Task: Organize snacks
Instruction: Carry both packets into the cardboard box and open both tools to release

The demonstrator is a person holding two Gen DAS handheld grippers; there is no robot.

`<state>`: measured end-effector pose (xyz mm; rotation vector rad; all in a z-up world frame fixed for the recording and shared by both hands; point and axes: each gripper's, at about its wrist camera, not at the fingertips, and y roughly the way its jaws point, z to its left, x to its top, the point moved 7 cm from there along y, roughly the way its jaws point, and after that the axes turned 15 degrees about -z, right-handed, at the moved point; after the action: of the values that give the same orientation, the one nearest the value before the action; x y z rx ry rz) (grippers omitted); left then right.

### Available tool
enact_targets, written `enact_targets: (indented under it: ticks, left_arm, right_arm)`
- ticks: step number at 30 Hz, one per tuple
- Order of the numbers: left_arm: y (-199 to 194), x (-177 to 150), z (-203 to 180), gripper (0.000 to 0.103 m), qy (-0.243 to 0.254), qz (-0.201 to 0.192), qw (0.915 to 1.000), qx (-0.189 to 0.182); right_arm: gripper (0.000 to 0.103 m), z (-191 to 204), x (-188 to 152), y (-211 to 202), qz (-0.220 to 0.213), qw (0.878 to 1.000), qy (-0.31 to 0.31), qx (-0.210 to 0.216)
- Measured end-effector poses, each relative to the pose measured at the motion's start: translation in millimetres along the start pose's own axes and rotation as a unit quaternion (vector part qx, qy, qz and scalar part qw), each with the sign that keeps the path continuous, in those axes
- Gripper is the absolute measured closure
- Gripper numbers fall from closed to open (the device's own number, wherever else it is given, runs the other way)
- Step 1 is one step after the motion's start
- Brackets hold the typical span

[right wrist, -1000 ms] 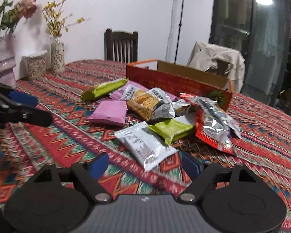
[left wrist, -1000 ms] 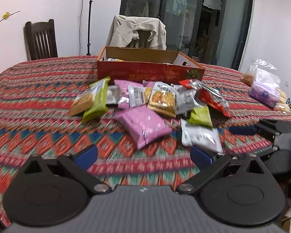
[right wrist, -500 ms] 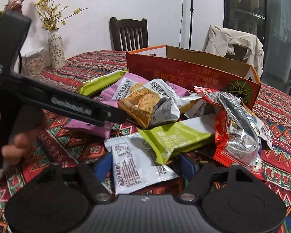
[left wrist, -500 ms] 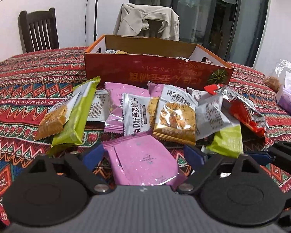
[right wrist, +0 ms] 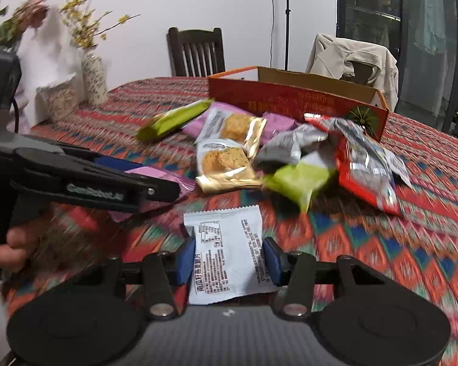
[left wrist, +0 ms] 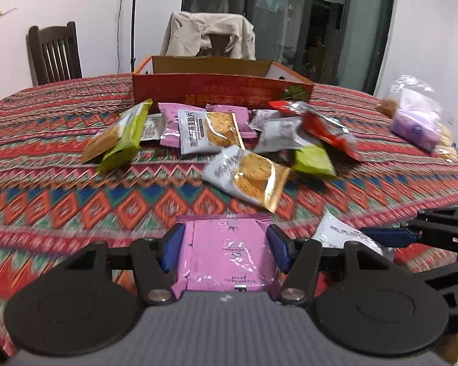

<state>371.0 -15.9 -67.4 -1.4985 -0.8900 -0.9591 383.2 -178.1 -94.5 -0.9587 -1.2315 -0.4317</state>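
My left gripper (left wrist: 226,251) is shut on a pink snack packet (left wrist: 227,256) and holds it above the patterned tablecloth. My right gripper (right wrist: 229,262) is shut on a white snack packet (right wrist: 227,259), also lifted. A pile of snack packets (left wrist: 229,131) lies in front of an open red cardboard box (left wrist: 223,91) at the far middle of the table. The box also shows in the right wrist view (right wrist: 293,100). The left gripper appears from the side in the right wrist view (right wrist: 155,189), holding the pink packet (right wrist: 168,177). The right gripper shows at the right edge of the left wrist view (left wrist: 390,236).
A gold-and-white cracker packet (left wrist: 247,178) lies nearest me. A green packet (left wrist: 120,137) lies left, a red packet (left wrist: 326,128) right. A plastic bag with purple contents (left wrist: 415,119) sits far right. Vases with flowers (right wrist: 91,73) stand at the left. Chairs (left wrist: 53,53) stand behind the table.
Both grippers closed on their packets and pulled back from the pile, lifting the pink and the white packet. A cracker packet slid toward me out of the pile.
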Motion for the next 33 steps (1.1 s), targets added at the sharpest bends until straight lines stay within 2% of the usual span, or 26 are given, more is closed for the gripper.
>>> enact_targets:
  ticks: [3, 7, 16, 20, 23, 27, 30, 33]
  left_arm:
    - [-31.2, -0.2, -1.5, 0.043, 0.005, -0.016, 0.9998, 0.006]
    - [-57.4, 11.5, -2.4, 0.043, 0.001, -0.042, 0.9991, 0.004]
    - [-68.7, 32.3, -6.3, 0.043, -0.001, -0.066, 0.9978, -0.009]
    - [-57.2, 54.8, -0.3, 0.043, -0.026, -0.064, 0.9966, -0.045]
    - [-38.6, 88.9, 5.8, 0.043, -0.028, -0.061, 0.9957, -0.064]
    - [-4.3, 149.7, 13.1, 0.043, -0.014, -0.074, 0.9947, -0.07]
    - [38.4, 198.0, 19.7, 0.043, 0.002, -0.079, 0.9952, -0.058]
    - [94.9, 241.2, 28.8, 0.043, 0.0, -0.078, 0.9957, -0.049]
  right_arm:
    - [0.059, 12.3, -10.4, -31.9, 0.0, 1.0, 0.012, 0.003]
    - [0.059, 13.0, -14.3, -61.2, -0.012, 0.999, 0.023, -0.019]
    - [0.059, 22.2, 4.1, -80.1, -0.04, 0.999, 0.007, -0.015]
    - [0.059, 16.2, 15.9, -79.1, -0.053, 0.998, 0.008, -0.015]
    - [0.059, 2.1, 41.5, -76.2, -0.077, 0.997, -0.004, -0.021]
    - [0.059, -20.8, 91.9, -69.5, -0.106, 0.994, -0.034, -0.022]
    - [0.059, -46.9, 140.9, -56.6, -0.123, 0.991, -0.046, -0.02]
    - [0.059, -80.5, 194.8, -27.0, -0.13, 0.991, -0.038, -0.015]
